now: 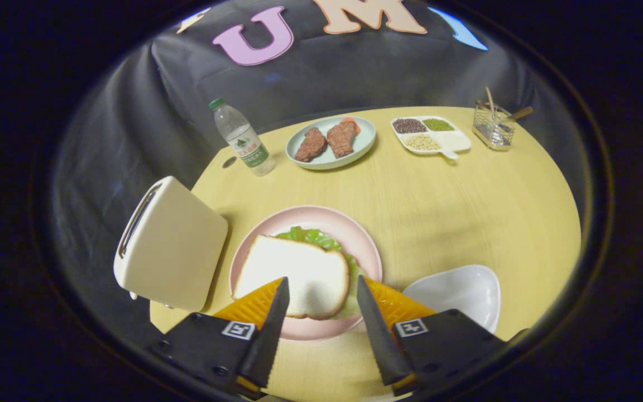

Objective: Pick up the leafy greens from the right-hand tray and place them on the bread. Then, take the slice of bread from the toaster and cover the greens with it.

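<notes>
A slice of white bread [293, 273] lies on top of leafy greens [313, 239] on a pink plate [355, 234], just ahead of my fingers. The greens stick out at the far and right sides of the slice. My gripper [321, 285] is open, its two fingertips spread over the near part of the plate with the slice's near edge between them, pressing on nothing. The cream toaster [171, 245] stands left of the plate. A white tray [458, 290] sits right of the plate with nothing in it.
Across the yellow table [455, 212] stand a water bottle [241, 138], a pale blue plate [363, 145] with two pieces of meat [327, 140], a divided white dish of beans and grains [430, 134], and a wire basket with utensils [494, 125].
</notes>
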Tool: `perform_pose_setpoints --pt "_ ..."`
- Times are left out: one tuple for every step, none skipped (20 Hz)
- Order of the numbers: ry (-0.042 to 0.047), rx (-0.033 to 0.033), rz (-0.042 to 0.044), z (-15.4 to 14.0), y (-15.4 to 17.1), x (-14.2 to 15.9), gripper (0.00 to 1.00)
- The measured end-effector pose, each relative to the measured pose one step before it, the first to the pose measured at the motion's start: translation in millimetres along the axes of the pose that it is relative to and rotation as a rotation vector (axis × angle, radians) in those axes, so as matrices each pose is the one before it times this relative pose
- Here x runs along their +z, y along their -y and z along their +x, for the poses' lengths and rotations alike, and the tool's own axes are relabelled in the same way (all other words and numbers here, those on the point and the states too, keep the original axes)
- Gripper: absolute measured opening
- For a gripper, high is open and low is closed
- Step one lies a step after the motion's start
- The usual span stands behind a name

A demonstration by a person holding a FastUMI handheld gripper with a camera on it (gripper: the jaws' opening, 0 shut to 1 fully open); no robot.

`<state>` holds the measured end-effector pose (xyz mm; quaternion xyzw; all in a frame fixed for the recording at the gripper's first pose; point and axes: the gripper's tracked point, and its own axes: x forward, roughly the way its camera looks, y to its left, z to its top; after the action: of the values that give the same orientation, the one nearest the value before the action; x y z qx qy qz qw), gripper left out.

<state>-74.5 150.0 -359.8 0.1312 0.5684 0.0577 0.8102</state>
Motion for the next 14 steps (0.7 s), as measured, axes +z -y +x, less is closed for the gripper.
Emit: perform_pose_setpoints --pt "0.02477 -0.01124 -0.02321 -5.20 0.31 5.57 0.53" --pt "0.03540 -0.00691 -0.02671 -7.22 -2.30 8.24 0.59" --pt "0.04492 -0.00170 -0.02676 -1.43 -6.18 20.25 0.66" --pt "0.05534 0.00294 -0.02799 -8.66 -3.15 11.40 0.72" --pt "0.06361 -0.00367 -0.03166 -7.81 -2.27 14.05 0.79" --pt "0.06845 -0.01177 -0.03330 -8.28 -1.38 17.17 0.86" --pt "0.06667 -0.01352 -0.02743 -8.01 0.12 18.69 0.92" --pt "0.05583 -0.01101 -0.02074 -9.22 -3.15 15.39 0.99" --pt "0.04965 -0.01028 -0.02001 -8.24 -1.72 15.34 0.99" --pt "0.04782 -0.01492 -0.02093 -6.80 -1.87 12.30 0.99" --pt "0.04778 -0.01469 -0.02291 -6.62 0.39 13.59 0.99" --pt "0.05290 -0.01439 -0.01807 -5.37 -0.07 13.60 0.99" --pt "0.05151 -0.01515 -0.01474 -5.98 0.40 13.70 0.99" --pt "0.04552 -0.01452 -0.01295 -5.44 -0.36 11.65 0.99"
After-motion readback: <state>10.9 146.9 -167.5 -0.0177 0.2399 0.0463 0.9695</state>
